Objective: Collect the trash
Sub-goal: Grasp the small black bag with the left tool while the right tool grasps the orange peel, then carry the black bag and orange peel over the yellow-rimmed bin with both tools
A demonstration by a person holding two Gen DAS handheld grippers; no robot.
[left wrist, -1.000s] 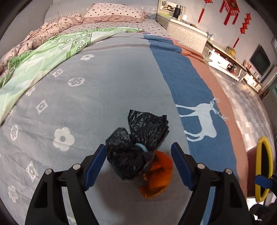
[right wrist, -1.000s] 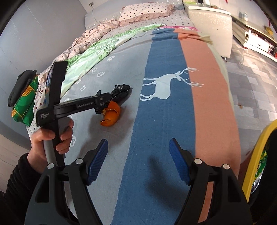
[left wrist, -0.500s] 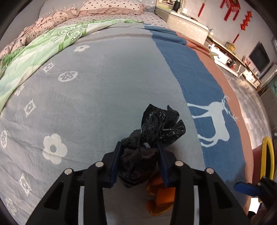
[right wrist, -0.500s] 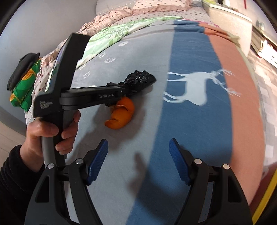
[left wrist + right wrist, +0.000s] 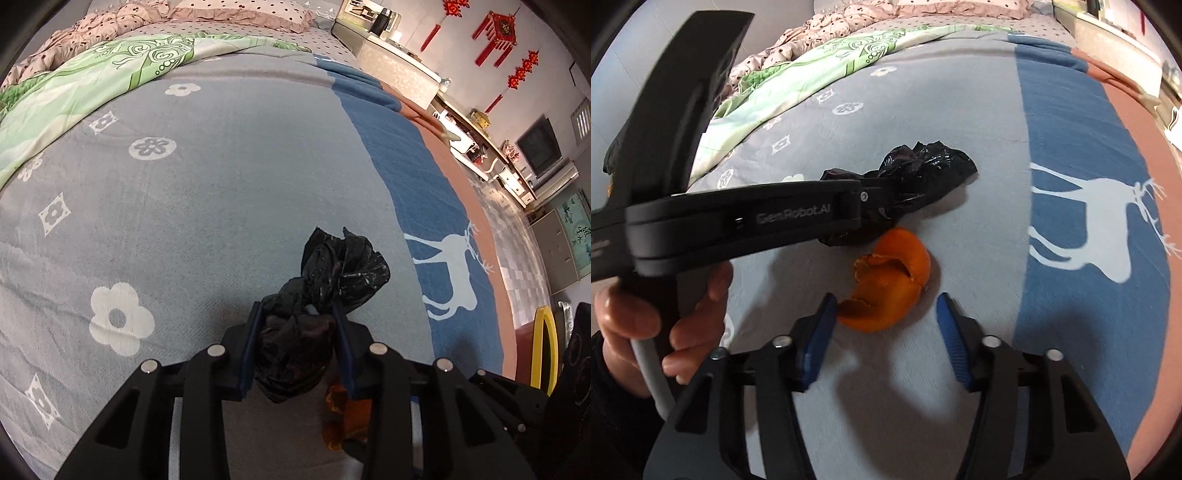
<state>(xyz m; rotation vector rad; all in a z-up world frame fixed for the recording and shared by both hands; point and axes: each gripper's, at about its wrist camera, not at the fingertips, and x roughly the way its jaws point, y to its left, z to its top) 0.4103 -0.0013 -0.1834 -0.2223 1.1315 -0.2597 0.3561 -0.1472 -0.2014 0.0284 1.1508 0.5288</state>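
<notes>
Trash on the bed (image 5: 207,192) comes to two pieces that I can see, and neither has gone anywhere yet. The left gripper (image 5: 297,341) has its fingers pressed in on the bag (image 5: 332,273) — a crumpled black plastic thing, glossy, knotted or twisted at the middle, its loose end sticking out past the pads. It sits on the grey part of the blanket, just short of the blue stripe with the deer (image 5: 448,273). The peel (image 5: 888,288) lies just beside the bag, toward the foot of the bed: orange, curled, torn at the edges. The right gripper (image 5: 886,334) hangs over it with fingers spread wide, holding nothing, the peel's near edge between the tips. So I'd say one grab made, one about to be — and carrying both to a bin is all left to do
</notes>
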